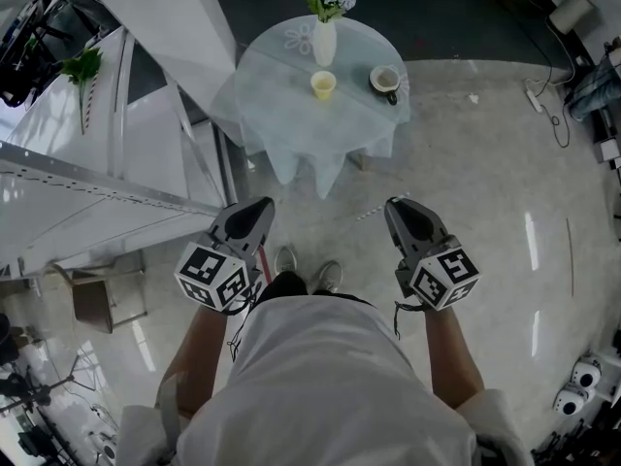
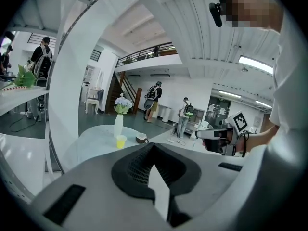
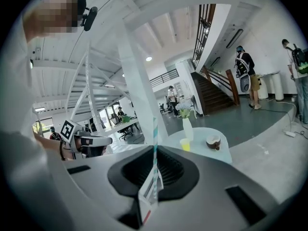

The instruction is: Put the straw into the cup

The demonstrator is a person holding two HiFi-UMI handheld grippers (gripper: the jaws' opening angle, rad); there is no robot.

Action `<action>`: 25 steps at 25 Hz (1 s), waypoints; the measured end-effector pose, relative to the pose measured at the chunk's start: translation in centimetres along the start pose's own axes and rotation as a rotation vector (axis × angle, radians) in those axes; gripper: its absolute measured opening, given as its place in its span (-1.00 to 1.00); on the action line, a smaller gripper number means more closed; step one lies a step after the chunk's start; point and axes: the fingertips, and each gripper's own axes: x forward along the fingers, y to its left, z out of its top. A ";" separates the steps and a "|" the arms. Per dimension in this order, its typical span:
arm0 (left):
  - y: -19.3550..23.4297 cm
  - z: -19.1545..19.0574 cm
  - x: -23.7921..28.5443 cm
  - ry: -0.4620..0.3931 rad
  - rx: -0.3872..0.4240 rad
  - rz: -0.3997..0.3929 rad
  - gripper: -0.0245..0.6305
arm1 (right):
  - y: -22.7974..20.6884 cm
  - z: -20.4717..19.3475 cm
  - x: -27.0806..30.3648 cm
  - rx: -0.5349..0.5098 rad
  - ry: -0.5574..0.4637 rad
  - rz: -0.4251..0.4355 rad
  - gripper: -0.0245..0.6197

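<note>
A small yellow cup (image 1: 323, 84) stands on a round glass-topped table (image 1: 281, 129) some way ahead of me. It also shows far beyond the jaws as the cup (image 2: 121, 141) and the cup (image 3: 185, 144). My right gripper (image 1: 396, 206) is shut on a teal-and-white striped straw (image 3: 154, 134) that still sits partly in its paper wrapper (image 3: 147, 196). The straw sticks up past the jaws. My left gripper (image 1: 260, 208) is shut on a white strip of paper (image 2: 160, 191). Both grippers are held at waist height, far short of the table.
On the table a white vase of flowers (image 1: 324, 39) stands behind the cup and a brown coffee cup (image 1: 385, 81) to its right. White slanted beams and a counter (image 1: 116, 183) fill the left. Cables (image 1: 553, 115) lie on the floor at the right. People stand in the background.
</note>
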 end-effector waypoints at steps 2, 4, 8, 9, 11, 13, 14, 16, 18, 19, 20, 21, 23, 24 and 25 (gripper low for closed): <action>0.0 -0.1 0.2 0.000 0.003 0.004 -0.86 | -0.1 0.0 0.1 0.000 -0.001 0.004 -0.80; 0.2 -0.1 0.3 -0.001 0.000 0.008 -0.86 | -0.2 0.0 0.4 -0.002 0.000 0.009 -0.80; 0.6 0.0 0.7 -0.003 0.000 0.009 -0.86 | -0.4 0.3 1.0 -0.007 0.004 0.014 -0.80; 0.7 0.0 0.9 -0.003 0.002 0.009 -0.86 | -0.5 0.3 1.2 -0.007 0.004 0.014 -0.80; 1.2 0.2 1.2 -0.006 0.004 0.007 -0.86 | -0.7 0.4 1.7 -0.009 0.007 0.013 -0.80; 1.8 0.3 1.7 -0.008 0.005 0.005 -0.86 | -0.8 0.5 2.5 -0.017 0.013 0.011 -0.80; 2.1 0.4 1.9 -0.007 0.006 0.002 -0.86 | -0.9 0.6 2.9 -0.022 0.016 0.010 -0.80; 3.0 0.6 2.5 -0.004 0.006 -0.004 -0.86 | -1.1 0.9 4.0 -0.030 0.020 0.008 -0.80; 3.9 0.8 3.2 0.001 0.004 -0.012 -0.86 | -1.3 1.2 5.1 -0.034 0.024 0.005 -0.80; 4.5 0.9 3.6 0.003 0.002 -0.015 -0.86 | -1.5 1.4 5.8 -0.033 0.027 0.003 -0.80; 5.1 1.1 4.1 0.005 0.000 -0.019 -0.86 | -1.7 1.5 6.5 -0.032 0.030 0.001 -0.80; 5.7 1.3 4.5 0.006 -0.002 -0.023 -0.86 | -1.9 1.7 7.2 -0.030 0.034 -0.002 -0.80; 7.1 1.6 5.5 0.008 -0.008 -0.032 -0.86 | -2.3 1.9 8.6 -0.025 0.040 -0.007 -0.80; 7.8 1.8 5.9 0.010 -0.011 -0.036 -0.86 | -2.6 2.0 9.4 -0.023 0.044 -0.011 -0.80; 8.4 1.9 6.4 0.013 -0.014 -0.040 -0.86 | -2.8 2.2 10.1 -0.022 0.047 -0.013 -0.80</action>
